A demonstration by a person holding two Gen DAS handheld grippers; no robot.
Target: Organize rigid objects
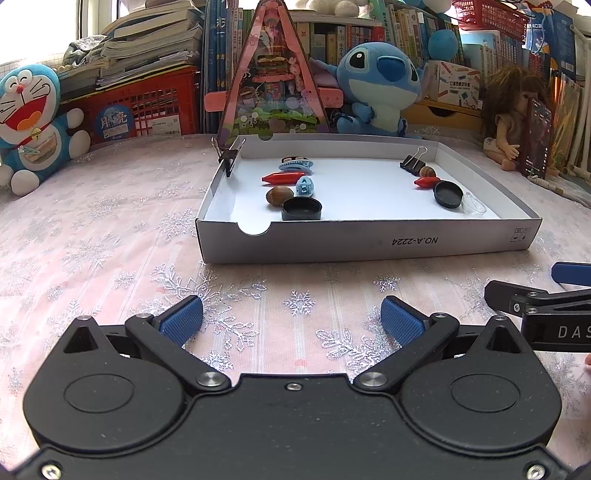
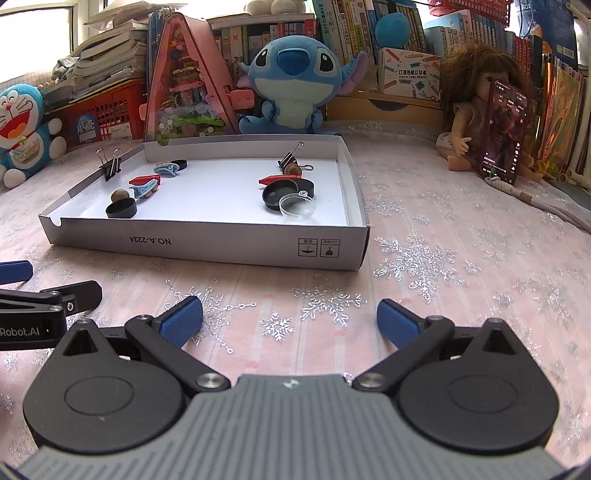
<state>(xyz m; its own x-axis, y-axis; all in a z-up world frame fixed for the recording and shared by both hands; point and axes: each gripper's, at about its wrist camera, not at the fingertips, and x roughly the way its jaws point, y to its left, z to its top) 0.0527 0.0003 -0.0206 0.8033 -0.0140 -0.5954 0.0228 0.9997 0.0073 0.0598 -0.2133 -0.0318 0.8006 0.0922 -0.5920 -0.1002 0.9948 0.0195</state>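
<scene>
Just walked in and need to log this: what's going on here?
A person holds two grippers over the tablecloth, short of the shallow cardboard box. The left gripper and right gripper are both open and empty. Inside the box, small items lie in two clusters: binder clips, red pieces, nuts, black lids. Nothing is being handled now.

Bright daylight, sharp fisheye views
The window at upper left is blown out white; shadows are soft, and edges curve and darken at the corners.
</scene>
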